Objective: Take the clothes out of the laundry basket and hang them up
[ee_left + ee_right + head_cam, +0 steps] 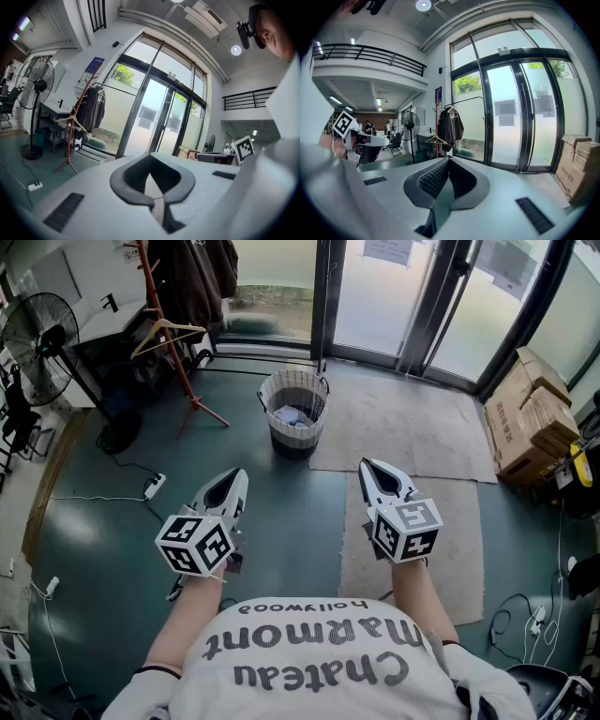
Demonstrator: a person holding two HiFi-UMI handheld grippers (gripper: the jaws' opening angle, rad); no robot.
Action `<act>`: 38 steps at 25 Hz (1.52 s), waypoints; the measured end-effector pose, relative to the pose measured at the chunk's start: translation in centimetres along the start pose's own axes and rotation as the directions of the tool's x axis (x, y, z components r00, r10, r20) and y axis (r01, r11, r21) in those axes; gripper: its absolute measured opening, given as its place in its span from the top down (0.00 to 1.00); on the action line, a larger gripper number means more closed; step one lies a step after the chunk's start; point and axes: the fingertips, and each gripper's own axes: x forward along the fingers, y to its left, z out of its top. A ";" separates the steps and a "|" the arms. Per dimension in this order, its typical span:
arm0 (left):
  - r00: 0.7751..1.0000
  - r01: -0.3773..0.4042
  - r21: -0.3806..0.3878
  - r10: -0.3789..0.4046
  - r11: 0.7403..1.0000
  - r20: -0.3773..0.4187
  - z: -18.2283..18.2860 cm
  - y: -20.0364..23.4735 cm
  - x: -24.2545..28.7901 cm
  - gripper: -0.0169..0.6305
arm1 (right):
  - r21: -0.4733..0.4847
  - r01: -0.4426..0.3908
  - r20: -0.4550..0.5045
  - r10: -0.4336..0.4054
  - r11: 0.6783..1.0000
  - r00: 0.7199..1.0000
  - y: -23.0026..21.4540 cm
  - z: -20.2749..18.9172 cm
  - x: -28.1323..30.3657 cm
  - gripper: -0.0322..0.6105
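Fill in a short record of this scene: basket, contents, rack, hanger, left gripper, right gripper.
basket: laundry basket on the floor, ahead of both grippers
contents: clothes inside
rack: red coat rack left of the basket, dark coat hanging on it
hanger: bare wooden hanger on the rack
left: left gripper shut, empty
right: right gripper shut, empty

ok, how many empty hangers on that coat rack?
1. A bare wooden hanger hangs on the red coat rack, below the dark jackets and to the left of the laundry basket. Others may be hidden under the jackets.
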 end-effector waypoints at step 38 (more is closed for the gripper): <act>0.998 0.042 0.055 -0.045 0.998 0.052 11.9 17.8 18.7 0.96 | 0.167 0.004 0.032 -0.010 0.986 0.999 -6.4 7.8 23.9 0.90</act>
